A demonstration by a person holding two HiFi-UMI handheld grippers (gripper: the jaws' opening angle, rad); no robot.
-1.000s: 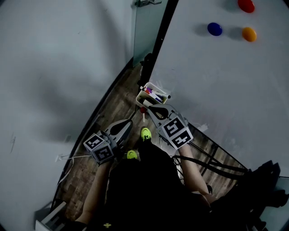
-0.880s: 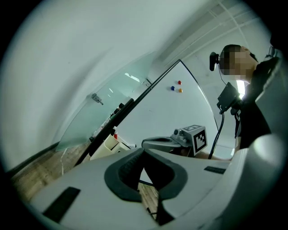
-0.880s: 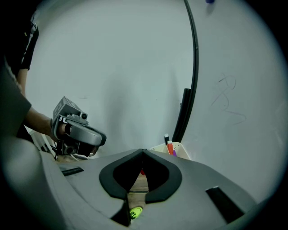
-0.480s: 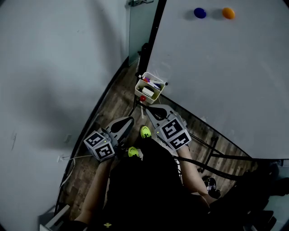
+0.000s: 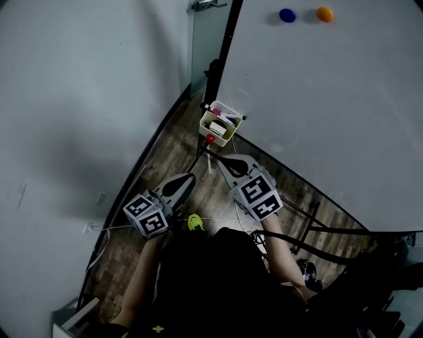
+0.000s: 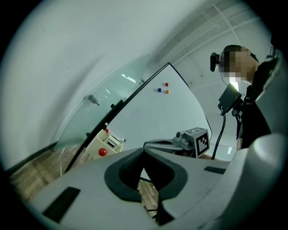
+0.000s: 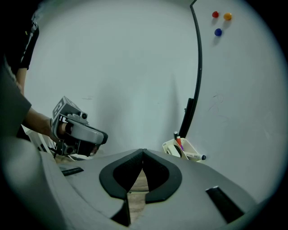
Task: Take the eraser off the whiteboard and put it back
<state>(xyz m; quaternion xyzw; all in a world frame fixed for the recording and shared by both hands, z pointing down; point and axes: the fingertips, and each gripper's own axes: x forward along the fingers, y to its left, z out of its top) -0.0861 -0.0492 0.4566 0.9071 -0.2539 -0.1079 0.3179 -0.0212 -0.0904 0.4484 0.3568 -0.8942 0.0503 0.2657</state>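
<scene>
With left tongs point(image 5: 187, 179) and right tongs point(image 5: 220, 158) closed and empty, we need one opened before reaching the far cream plastic tray point(image 5: 218, 136) on the large white whiteboard point(image 5: 330, 99).

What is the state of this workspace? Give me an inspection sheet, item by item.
Surface: whiteboard upright, bare apart from magnets.
Job's things: eraser not made out for certain; cream tray at the board's lower corner holds markers.
Clutter: blue magnet, orange magnet and red magnet on the board.
Grippers: left gripper shut, empty; right gripper shut, empty; both short of the tray.
Cables: white cable on the wood floor.
Surroundings: grey wall; person's yellow shoe.
</scene>
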